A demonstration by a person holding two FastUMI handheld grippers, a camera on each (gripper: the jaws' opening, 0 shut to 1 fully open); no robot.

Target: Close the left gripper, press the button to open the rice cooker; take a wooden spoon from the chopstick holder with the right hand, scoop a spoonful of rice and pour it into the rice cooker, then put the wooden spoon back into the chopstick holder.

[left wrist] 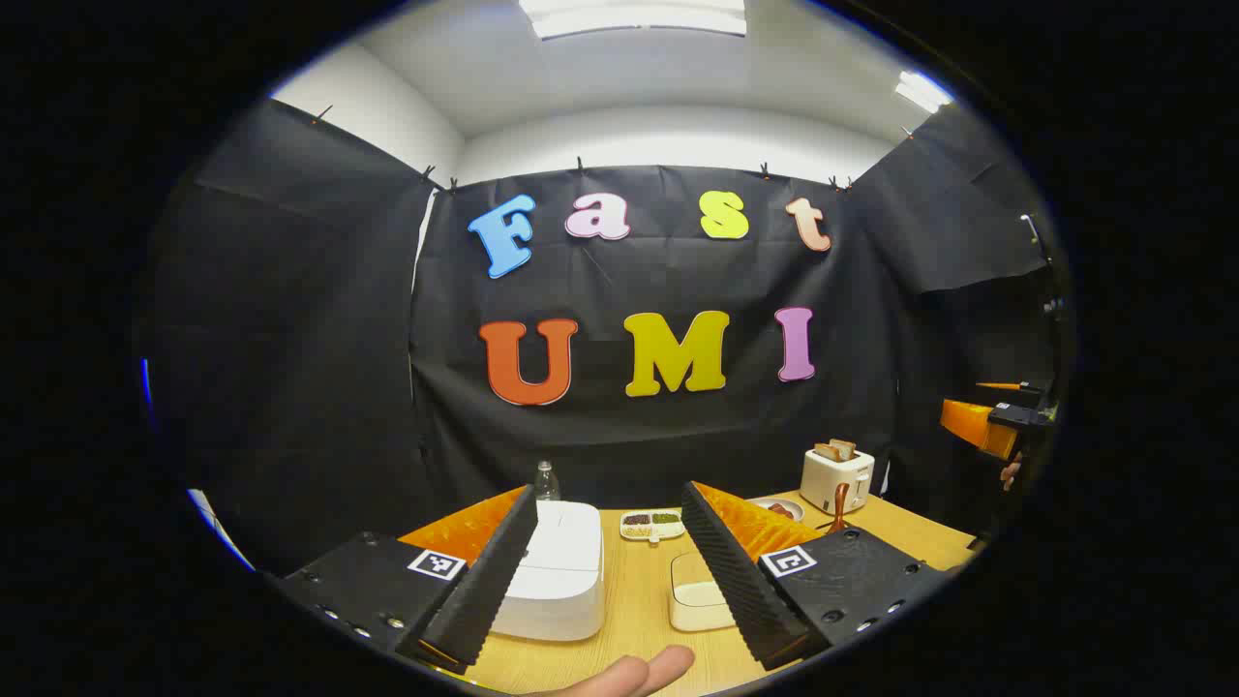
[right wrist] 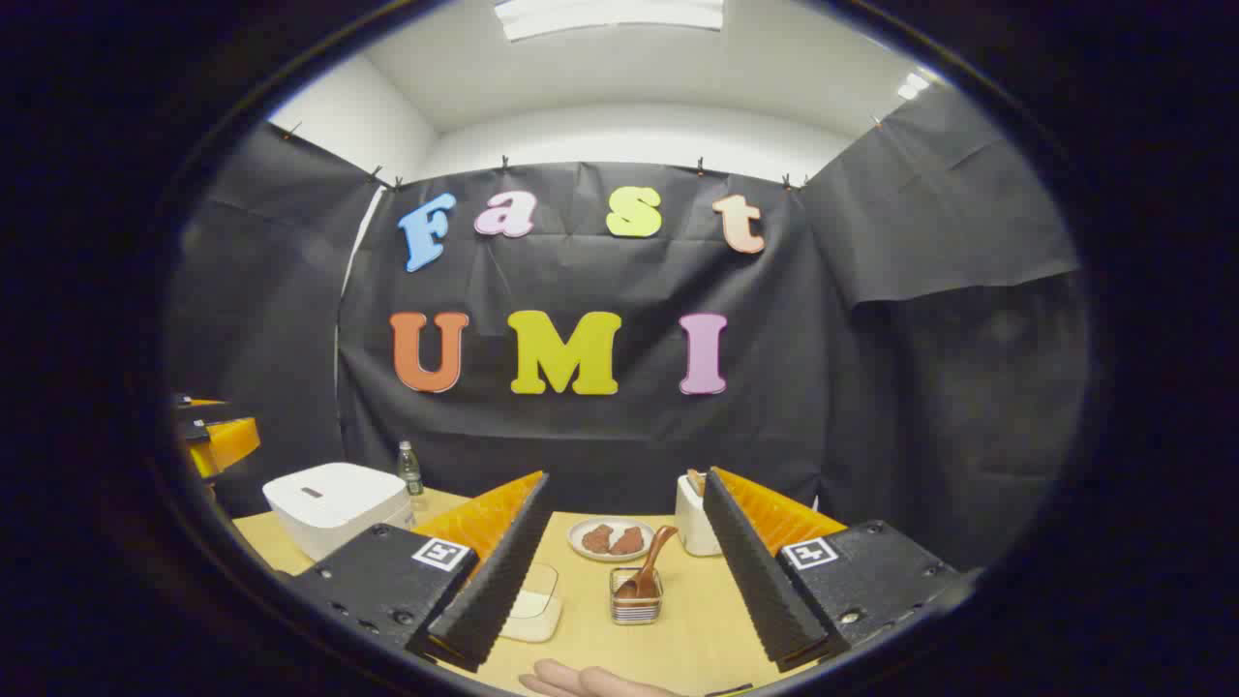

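Observation:
The white rice cooker stands with its lid down on the wooden table, just beyond my left gripper, which is open and holds nothing. In the right gripper view the cooker sits far left. A wooden spoon leans in the small metal chopstick holder, straight ahead of my right gripper, which is open and apart from it. A shallow container of rice lies to the right of the cooker, also seen as the rice container. The right gripper hangs at the far right of the left gripper view.
A white toaster with bread stands at the back right, beside a plate of brownish food. A divided dish and a water bottle sit at the back. A person's finger shows at the bottom edge.

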